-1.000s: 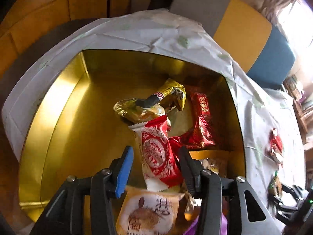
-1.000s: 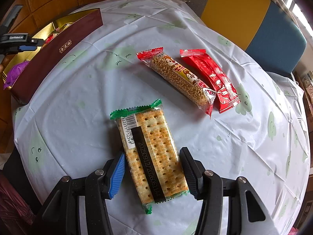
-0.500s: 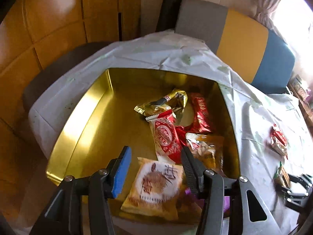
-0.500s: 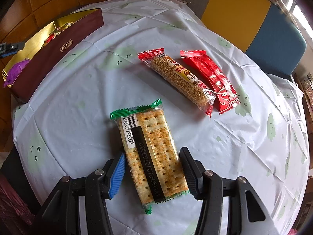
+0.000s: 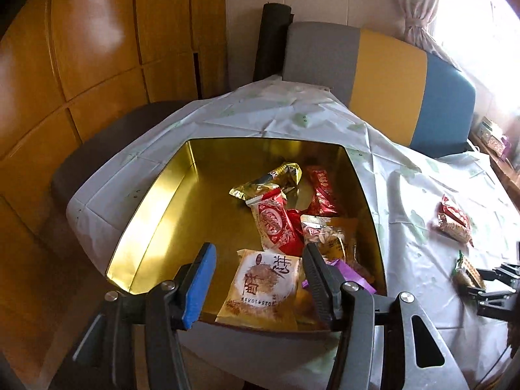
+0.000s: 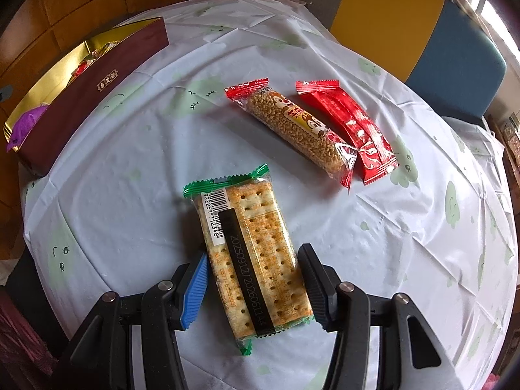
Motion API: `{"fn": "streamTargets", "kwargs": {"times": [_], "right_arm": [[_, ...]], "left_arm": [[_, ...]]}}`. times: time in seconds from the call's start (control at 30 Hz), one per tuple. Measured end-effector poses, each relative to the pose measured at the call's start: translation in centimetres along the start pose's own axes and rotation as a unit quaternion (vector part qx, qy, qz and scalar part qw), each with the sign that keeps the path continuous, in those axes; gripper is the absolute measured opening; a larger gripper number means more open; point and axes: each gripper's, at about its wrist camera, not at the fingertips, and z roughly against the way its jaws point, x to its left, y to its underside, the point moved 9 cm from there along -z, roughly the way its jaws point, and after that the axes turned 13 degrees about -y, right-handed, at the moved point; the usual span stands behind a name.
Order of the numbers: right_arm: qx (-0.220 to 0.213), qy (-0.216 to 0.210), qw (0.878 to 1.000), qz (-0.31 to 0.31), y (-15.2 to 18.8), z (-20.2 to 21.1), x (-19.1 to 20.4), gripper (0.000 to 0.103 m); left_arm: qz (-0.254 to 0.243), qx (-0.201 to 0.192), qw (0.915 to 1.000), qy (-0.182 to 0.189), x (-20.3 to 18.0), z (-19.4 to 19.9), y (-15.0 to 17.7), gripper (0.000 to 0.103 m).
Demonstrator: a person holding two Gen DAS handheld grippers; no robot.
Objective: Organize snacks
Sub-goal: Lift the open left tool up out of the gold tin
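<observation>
A gold-lined box (image 5: 156, 214) with a maroon outer wall (image 6: 97, 97) holds several snack packets, among them a red round-print packet (image 5: 276, 224) and a pale pastry packet (image 5: 263, 286). My left gripper (image 5: 256, 279) is open and empty, raised above the box's near edge. My right gripper (image 6: 252, 287) is open, its fingers on either side of a green-edged cracker packet (image 6: 250, 253) lying on the table. A puffed-grain bar (image 6: 292, 130) and a red bar (image 6: 351, 130) lie side by side beyond it.
The round table has a pale printed cloth (image 6: 130, 195). A grey, yellow and blue chair back (image 5: 390, 81) stands behind it. Wooden cabinets (image 5: 81, 65) are at the left. The right gripper shows at the left wrist view's right edge (image 5: 487, 289).
My left gripper has risen and pulled back from the box, leaving the red packet inside. My right gripper has stayed around the cracker packet.
</observation>
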Motion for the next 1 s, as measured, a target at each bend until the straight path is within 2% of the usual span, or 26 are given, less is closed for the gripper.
{"fn": "streamTargets", "kwargs": {"times": [0.1, 0.33, 0.63, 0.8, 1.0], "right_arm": [[0.004, -0.005, 1.0, -0.016, -0.1, 0.0, -0.3, 0.055], [0.021, 0.024, 0.999, -0.034, -0.7, -0.1, -0.3, 0.054], [-0.017, 0.027, 0.996, -0.088, -0.5, -0.1, -1.0, 0.055], [-0.021, 0.03, 0.993, -0.11, -0.2, 0.0, -1.4, 0.055], [-0.028, 0.034, 0.993, -0.112, 0.2, 0.2, -1.3, 0.054]], "left_arm": [[0.009, 0.003, 1.0, 0.002, 0.3, 0.0, 0.2, 0.056], [0.018, -0.009, 0.9998, -0.005, 1.4, 0.1, 0.5, 0.059], [0.017, -0.007, 0.9998, 0.009, 1.3, 0.5, 1.4, 0.059], [0.009, -0.015, 0.9998, 0.003, 1.3, 0.8, 1.4, 0.059], [0.002, -0.004, 1.0, -0.008, 1.3, 0.2, 1.9, 0.059]]}}
